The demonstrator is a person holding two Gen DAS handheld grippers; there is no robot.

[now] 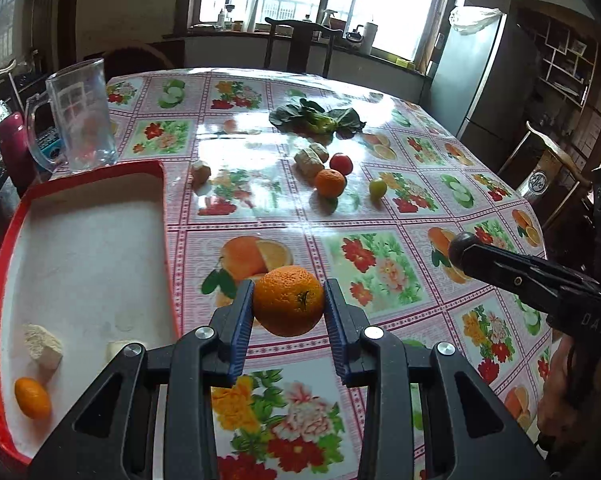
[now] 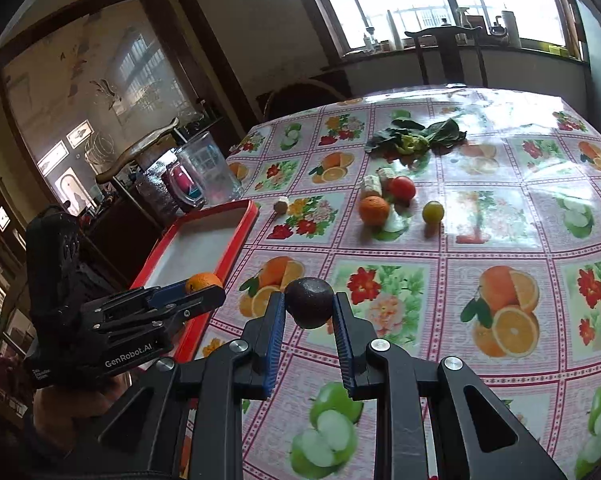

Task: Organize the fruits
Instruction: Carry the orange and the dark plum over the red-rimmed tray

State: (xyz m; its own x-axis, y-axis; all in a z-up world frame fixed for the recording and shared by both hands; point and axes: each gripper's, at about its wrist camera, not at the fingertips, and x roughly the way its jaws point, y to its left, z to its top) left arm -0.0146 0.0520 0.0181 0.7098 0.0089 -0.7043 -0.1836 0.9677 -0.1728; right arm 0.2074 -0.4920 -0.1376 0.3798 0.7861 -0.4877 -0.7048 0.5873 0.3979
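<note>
Left tongs (image 1: 288,300) (marked "GenRobot.AI") clamp an orange (image 1: 288,301); right tongs (image 2: 308,308) clamp a dark fruit (image 2: 309,302).

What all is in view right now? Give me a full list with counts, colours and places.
Held orange: 1, orange, between the left gripper's fingers.
Dark round fruit: 1, dark purple-brown, between the right gripper's fingers.
Tray: 1, red rim, white inside, at the table's left edge.
Kumquat: 1, orange, tray's near corner.
Pale chunks: 2, beige, in the tray.
Loose orange: 1, orange, mid-table.
Tomato: 1, red, behind the loose orange.
Small green fruit: 1, yellow-green, right of it.
Leafy greens: 1 bunch, green, far side.
Glass mug: 1, clear, behind the tray.
Tablecloth: 1, fruit-and-flower print.
Left gripper: black, blue pads.
Right gripper: same.
</note>
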